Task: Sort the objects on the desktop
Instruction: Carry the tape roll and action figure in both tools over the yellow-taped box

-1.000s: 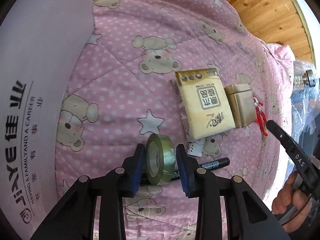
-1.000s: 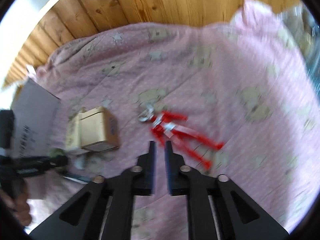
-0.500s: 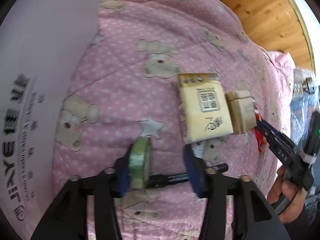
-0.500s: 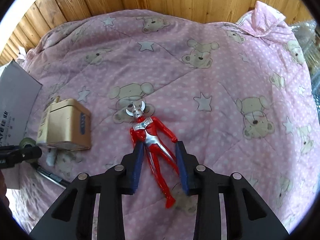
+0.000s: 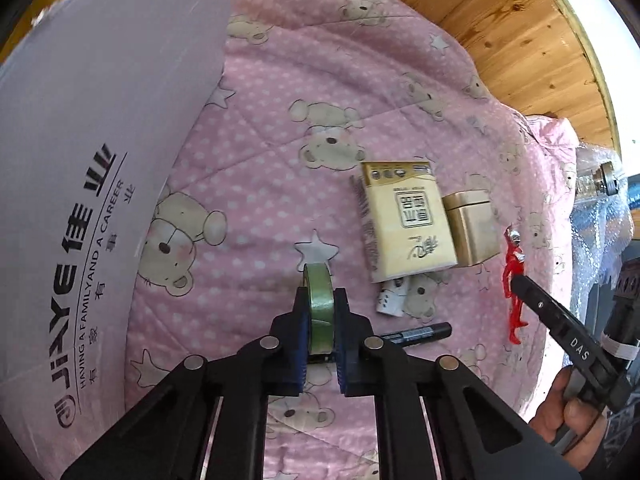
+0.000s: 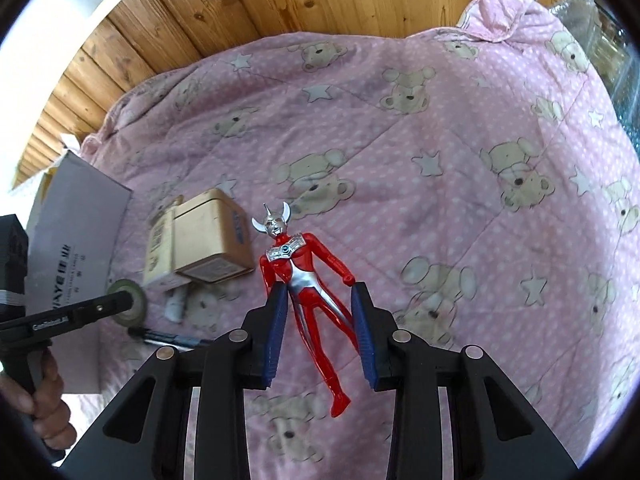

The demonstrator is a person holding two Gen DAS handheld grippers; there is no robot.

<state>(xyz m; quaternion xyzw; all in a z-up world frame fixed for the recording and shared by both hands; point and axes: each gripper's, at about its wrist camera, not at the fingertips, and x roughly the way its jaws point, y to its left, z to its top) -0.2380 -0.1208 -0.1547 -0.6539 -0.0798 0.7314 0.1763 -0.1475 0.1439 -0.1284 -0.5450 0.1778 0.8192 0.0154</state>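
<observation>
My left gripper (image 5: 320,300) is clamped on a roll of green tape (image 5: 318,304), held upright on edge just above the pink bear-print quilt (image 5: 280,120). My right gripper (image 6: 320,292) stands wide open, its pads either side of the red and silver toy figure (image 6: 304,276), which lies on its back toward the quilt's near edge; I cannot tell whether the pads touch it. Only the left view shows the tissue pack's (image 5: 406,220) printed top, the gold box (image 5: 472,232) touching it, the white die (image 5: 390,302) and the whole black marker (image 5: 416,333). The grey cardboard box (image 5: 92,160) fills the quilt's left side there. The right view shows the figure's horned head.
</observation>
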